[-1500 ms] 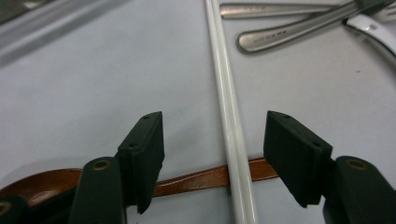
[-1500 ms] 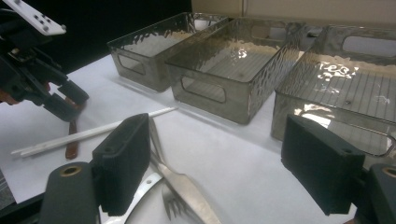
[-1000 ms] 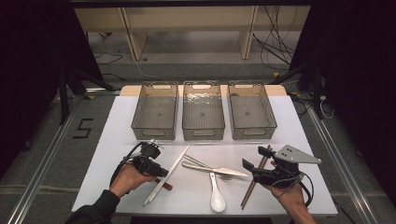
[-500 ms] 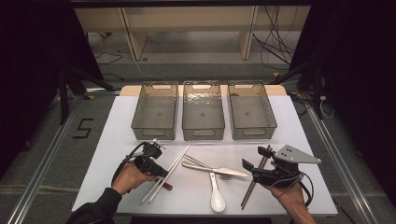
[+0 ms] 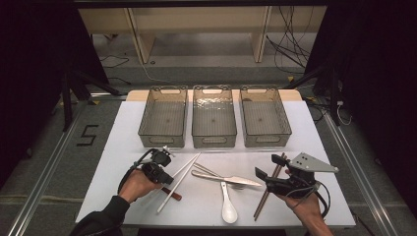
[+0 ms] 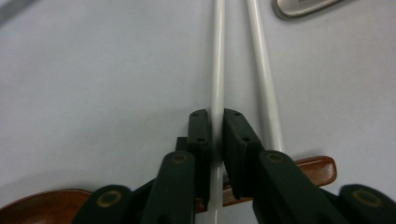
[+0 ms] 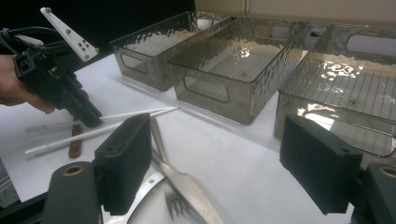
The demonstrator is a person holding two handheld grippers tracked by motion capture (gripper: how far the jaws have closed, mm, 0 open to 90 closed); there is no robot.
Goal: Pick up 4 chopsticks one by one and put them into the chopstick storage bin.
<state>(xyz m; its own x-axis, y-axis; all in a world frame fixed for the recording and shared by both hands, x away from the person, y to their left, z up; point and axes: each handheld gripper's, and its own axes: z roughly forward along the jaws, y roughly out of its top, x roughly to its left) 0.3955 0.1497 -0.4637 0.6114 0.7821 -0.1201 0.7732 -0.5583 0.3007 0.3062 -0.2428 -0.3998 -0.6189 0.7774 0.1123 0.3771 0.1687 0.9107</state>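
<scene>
High view, read left to right: the left gripper (image 5: 164,175) sits at about 8 o'clock on the white desk (image 5: 123,128), its jaws having just been closing and now clamped on one white chopstick (image 5: 173,189) of a pair lying slantwise there. Left gripper view: that white chopstick (image 6: 217,74) runs between the pads toward 12 o'clock, the second white chopstick (image 6: 264,70) lies just beside it at 1 o'clock, and a brown wooden spoon (image 6: 322,169) lies crosswise under both. At 6 o'clock on the desk lie a metal knife (image 5: 231,180), a fork and a white spoon (image 5: 228,210). At 4 o'clock, the right gripper (image 5: 262,176) hovers with its jaws wide apart and nothing between them, beside brown chopsticks (image 5: 268,189). At 12 o'clock stand three clear bins (image 5: 214,140) in a row.
</scene>
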